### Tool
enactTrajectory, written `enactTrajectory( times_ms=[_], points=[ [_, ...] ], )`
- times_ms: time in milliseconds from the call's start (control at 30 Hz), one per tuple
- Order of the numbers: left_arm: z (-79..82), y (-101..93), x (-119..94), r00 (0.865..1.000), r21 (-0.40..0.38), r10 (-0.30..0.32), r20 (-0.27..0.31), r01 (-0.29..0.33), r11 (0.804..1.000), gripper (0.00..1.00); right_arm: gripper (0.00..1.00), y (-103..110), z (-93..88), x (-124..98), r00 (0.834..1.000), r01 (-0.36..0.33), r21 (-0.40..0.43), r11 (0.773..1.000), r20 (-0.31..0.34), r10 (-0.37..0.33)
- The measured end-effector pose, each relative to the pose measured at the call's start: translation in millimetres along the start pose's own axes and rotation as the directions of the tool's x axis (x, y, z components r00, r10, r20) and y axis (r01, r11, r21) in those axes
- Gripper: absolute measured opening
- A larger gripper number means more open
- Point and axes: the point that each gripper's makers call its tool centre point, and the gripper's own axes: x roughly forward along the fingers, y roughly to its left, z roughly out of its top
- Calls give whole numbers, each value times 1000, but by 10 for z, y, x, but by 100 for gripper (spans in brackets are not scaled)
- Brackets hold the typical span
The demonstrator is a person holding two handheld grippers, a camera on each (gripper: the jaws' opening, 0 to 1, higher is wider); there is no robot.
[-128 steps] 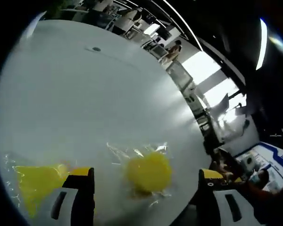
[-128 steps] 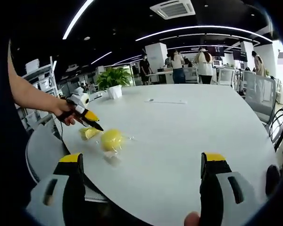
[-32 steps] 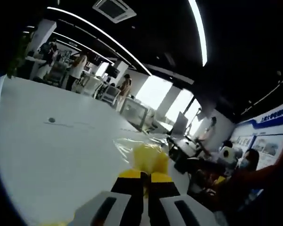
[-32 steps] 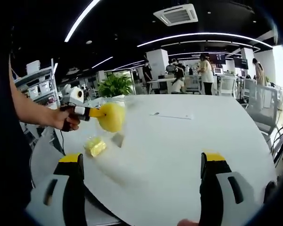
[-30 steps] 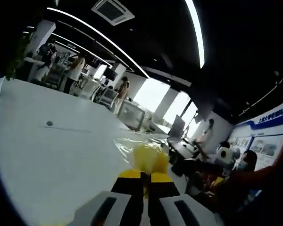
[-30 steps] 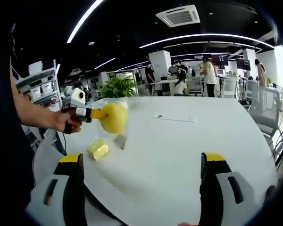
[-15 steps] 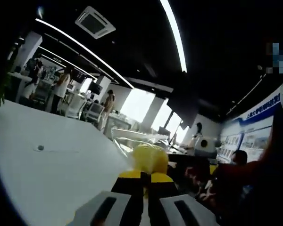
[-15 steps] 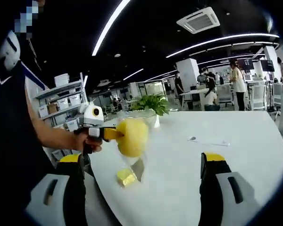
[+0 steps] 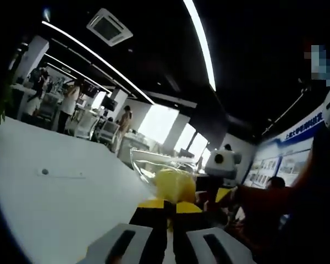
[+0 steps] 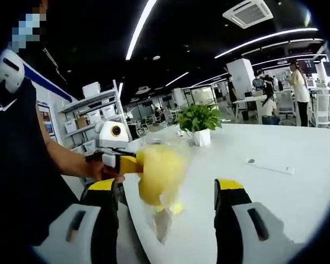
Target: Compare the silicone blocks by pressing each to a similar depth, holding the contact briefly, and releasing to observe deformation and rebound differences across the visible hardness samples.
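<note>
Left hand-held gripper [image 9: 169,204] clamps the round yellow bagged block [image 9: 175,185]; right [image 10: 168,190] gapes.

Glossy clear plastic bag [image 10: 170,165], matt table [image 10: 297,192].

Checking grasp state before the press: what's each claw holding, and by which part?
The left claw is shut on the bagged yellow silicone block, pinching its near edge and holding it above the table. The right claw is open, holding nothing.

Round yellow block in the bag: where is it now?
The round yellow block is held off the table in the shut left tool, just ahead of the open right tool.
</note>
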Motion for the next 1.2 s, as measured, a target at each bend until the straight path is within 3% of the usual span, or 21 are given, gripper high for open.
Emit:
enactTrajectory(
  times_ms=[267, 400, 567, 1000, 1200],
  points=[
    [15, -76, -30, 1000, 3, 2, -2, -2, 1000, 0, 45, 104, 32, 127, 998, -61, 16, 998, 9, 61],
    [32, -90, -45, 1000, 0, 6, -2, -6, 1000, 0, 43, 135, 51, 181, 997, -80, 30, 996, 14, 79],
    [38, -94, -62, 1000, 3, 11, -5, -11, 1000, 0, 30, 201, 53, 234, 993, -118, 33, 992, 7, 118],
    [45, -52, -87, 1000, -2, 27, -3, -27, 1000, 0, 16, 190, 49, 259, 993, -112, 42, 993, -25, 113],
    [29, -63, -70, 998, 61, 53, -30, -51, 997, 1, 7, 231, 31, 243, 990, -135, 59, 989, -41, 137]
  ],
)
